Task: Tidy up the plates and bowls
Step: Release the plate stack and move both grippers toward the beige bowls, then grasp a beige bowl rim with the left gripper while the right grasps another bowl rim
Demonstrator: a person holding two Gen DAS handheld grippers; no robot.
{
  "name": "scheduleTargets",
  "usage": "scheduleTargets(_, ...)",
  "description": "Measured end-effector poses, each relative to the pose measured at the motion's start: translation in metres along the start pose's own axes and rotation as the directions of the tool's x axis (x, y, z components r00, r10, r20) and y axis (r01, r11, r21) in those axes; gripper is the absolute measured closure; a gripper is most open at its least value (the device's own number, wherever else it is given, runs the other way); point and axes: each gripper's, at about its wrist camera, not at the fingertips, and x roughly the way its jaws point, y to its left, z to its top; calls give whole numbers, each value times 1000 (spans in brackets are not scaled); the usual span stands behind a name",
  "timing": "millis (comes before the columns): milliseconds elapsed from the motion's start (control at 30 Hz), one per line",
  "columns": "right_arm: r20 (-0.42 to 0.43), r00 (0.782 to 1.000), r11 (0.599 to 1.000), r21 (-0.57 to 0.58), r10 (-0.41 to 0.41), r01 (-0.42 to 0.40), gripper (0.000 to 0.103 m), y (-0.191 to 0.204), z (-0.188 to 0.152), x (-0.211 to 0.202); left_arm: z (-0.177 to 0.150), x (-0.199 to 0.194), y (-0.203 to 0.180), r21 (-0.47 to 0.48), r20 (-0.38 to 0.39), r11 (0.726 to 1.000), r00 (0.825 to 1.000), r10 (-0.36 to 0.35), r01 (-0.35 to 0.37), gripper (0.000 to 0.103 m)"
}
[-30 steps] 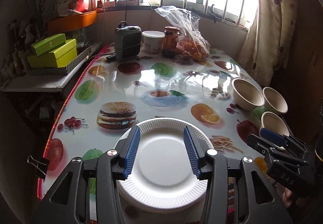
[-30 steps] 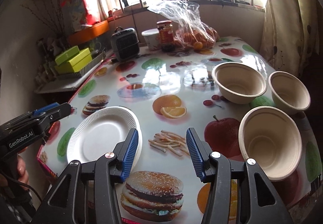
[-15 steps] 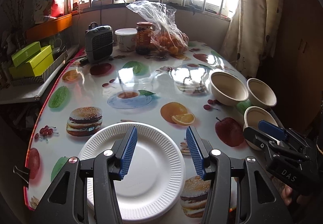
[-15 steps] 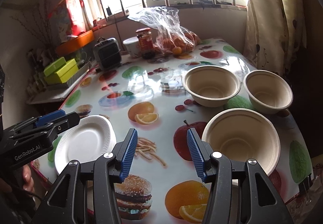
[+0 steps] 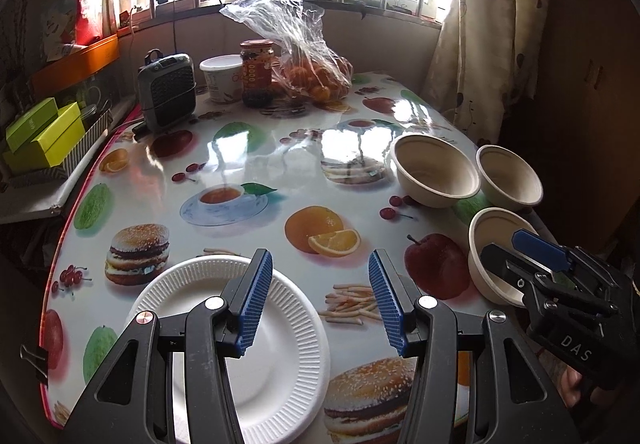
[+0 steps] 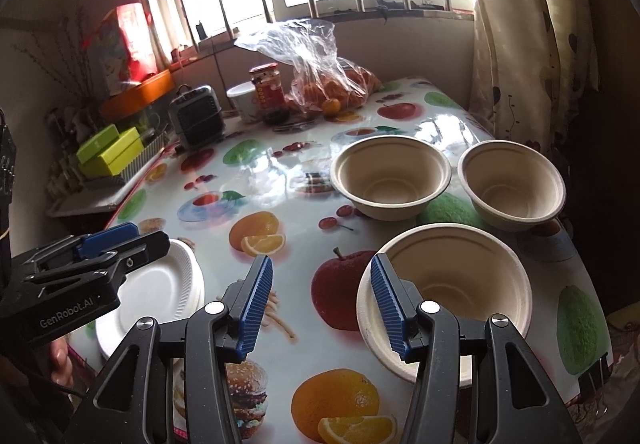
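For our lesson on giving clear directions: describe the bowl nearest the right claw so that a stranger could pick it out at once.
Start at the table with the fruit and burger pictures and go to its curtain side, where three beige bowls form a triangle. The nearest bowl sits at the front edge, beside the printed red apple. Unlike the two bowls behind it, the right claw has one finger over its rim.

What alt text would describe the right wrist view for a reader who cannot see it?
The open right hand-held gripper hovers over a printed tablecloth, beside the nearest of three beige bowls. The left hand-held gripper hangs over white plates at left.
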Motion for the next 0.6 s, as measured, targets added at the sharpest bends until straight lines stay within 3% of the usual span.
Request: scheduleTargets(600,8,996,995,30,-93,93,51,-64,20,-3,29,41,-47,19,-52,990,989,-138,139,51)
